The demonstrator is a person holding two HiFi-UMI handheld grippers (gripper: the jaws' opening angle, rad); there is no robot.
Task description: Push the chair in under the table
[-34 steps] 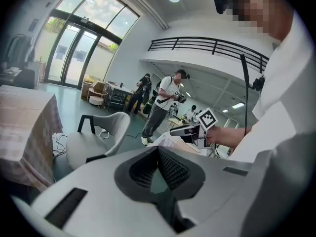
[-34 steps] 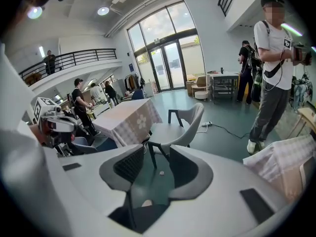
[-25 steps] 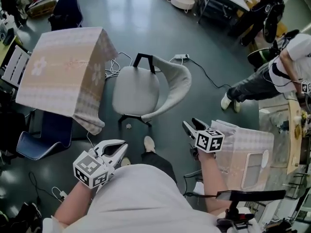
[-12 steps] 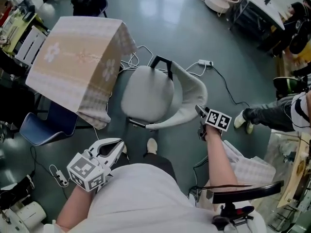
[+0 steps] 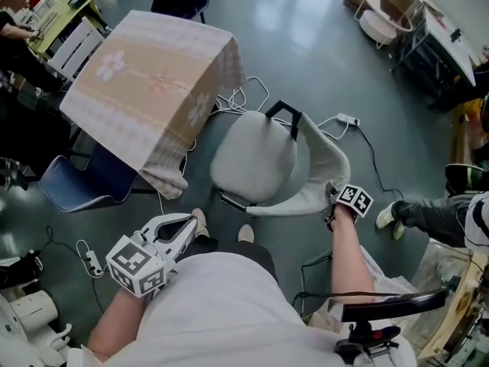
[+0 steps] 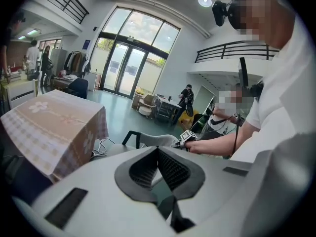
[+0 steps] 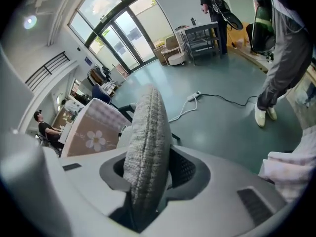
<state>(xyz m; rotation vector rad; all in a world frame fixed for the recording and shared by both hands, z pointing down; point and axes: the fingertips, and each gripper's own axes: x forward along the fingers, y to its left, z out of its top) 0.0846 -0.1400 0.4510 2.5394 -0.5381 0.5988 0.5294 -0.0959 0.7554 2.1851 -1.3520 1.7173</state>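
On the floor [image 5: 321, 44] of an open workroom, the table [image 5: 145, 82] stands under a patterned cloth [image 5: 164, 167], up and left in the head view. The chair [image 5: 256, 163] sits just beside its draped corner, seat turned toward it but not yet under it. We stand behind the backrest [image 5: 325, 173].

Our right gripper [image 5: 333, 197] reaches down onto the backrest's right end. Its jaws are closing, with the padded edge filling the gap between them and the pads seemingly meeting the fabric on both sides. Our left gripper [image 5: 191, 224] hangs near our waist, jaws together on nothing, apart from the chair. White cables [image 5: 243, 90] lie on the floor between chair and table.

We judge this to be the grip before the push. A full bite on the edge should come first, then a steady shove toward the table. A hold at one end may swing the chair, so the left gripper could brace the other end. The hanging cloth and the cables may snag.
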